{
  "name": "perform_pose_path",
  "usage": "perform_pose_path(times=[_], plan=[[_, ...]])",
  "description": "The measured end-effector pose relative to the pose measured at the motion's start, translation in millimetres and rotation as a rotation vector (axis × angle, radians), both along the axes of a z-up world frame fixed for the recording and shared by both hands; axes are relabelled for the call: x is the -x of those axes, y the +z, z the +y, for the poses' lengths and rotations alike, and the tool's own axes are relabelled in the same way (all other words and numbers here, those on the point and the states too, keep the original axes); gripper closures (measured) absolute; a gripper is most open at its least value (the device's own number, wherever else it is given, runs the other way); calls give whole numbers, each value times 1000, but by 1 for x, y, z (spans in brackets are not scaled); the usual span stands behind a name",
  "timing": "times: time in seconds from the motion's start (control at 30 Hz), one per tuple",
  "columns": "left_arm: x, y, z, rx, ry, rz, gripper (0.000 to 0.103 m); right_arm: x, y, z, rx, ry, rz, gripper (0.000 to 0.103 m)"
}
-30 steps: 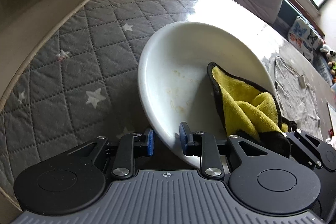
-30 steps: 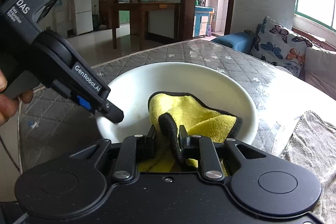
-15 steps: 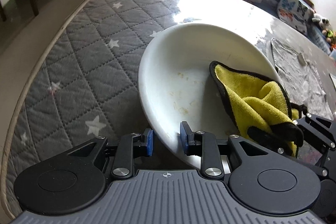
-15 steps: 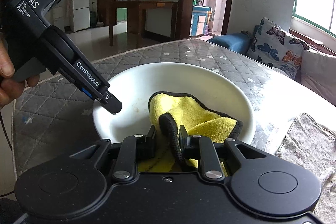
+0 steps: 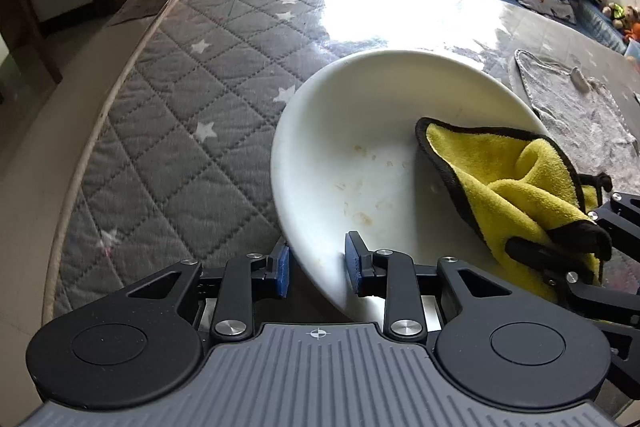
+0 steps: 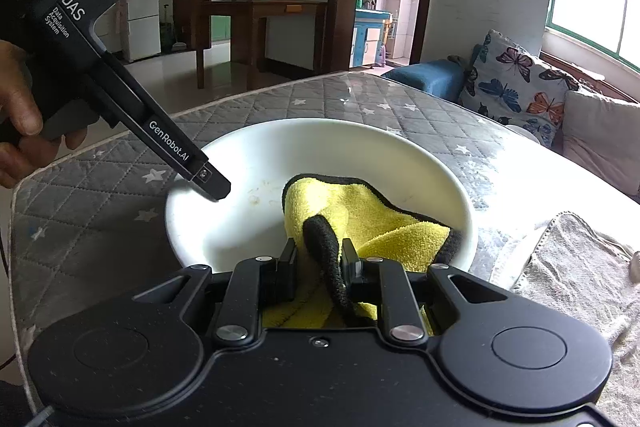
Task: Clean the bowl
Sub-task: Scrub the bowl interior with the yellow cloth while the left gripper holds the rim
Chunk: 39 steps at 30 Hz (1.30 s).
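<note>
Here, left gripper [image 5: 318, 269] straddling white bowl [image 5: 360, 131] rim, right gripper [image 6: 319, 261] clamping yellow cloth [image 6: 384, 223]

Home: sofa [image 6: 516, 87], fridge [image 6: 140, 23], quilted table [image 5: 180, 131]

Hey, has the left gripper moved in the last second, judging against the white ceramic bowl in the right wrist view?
Yes, slightly. Against the white ceramic bowl, the left gripper has shifted farther along the left rim, and its handle has tilted upward.
</note>
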<state>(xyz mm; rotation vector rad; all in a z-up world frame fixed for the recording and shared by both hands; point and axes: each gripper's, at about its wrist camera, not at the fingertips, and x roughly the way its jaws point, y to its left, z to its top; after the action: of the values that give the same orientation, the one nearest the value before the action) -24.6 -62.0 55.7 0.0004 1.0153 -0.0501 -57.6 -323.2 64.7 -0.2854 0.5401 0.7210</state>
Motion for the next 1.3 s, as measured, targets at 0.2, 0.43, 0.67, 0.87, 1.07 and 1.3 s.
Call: perform_pose_path(times=[0.2,0.43,0.67,0.87,1.07,1.3], plan=[[-1,-3,0,-15,-5,-11,73,-2,0,-3,8,-25,-10,81],[-1,-4,-6,-18,16,-20,72,2,-2,-4,-10,-47,5,81],[-4,-4,-9,-15,28,-18,72,3,-1,0,-43,-39,34,81],[-5,-7,-10,-5,28,-13,69,6,2,7,-75,-13,59,81],[-5,-8,-10,-1,27,-12,69,8,4,19,-92,17,65,81],[-5,-9,-9,3,25,-14,69,10,8,29,-91,48,54,81]])
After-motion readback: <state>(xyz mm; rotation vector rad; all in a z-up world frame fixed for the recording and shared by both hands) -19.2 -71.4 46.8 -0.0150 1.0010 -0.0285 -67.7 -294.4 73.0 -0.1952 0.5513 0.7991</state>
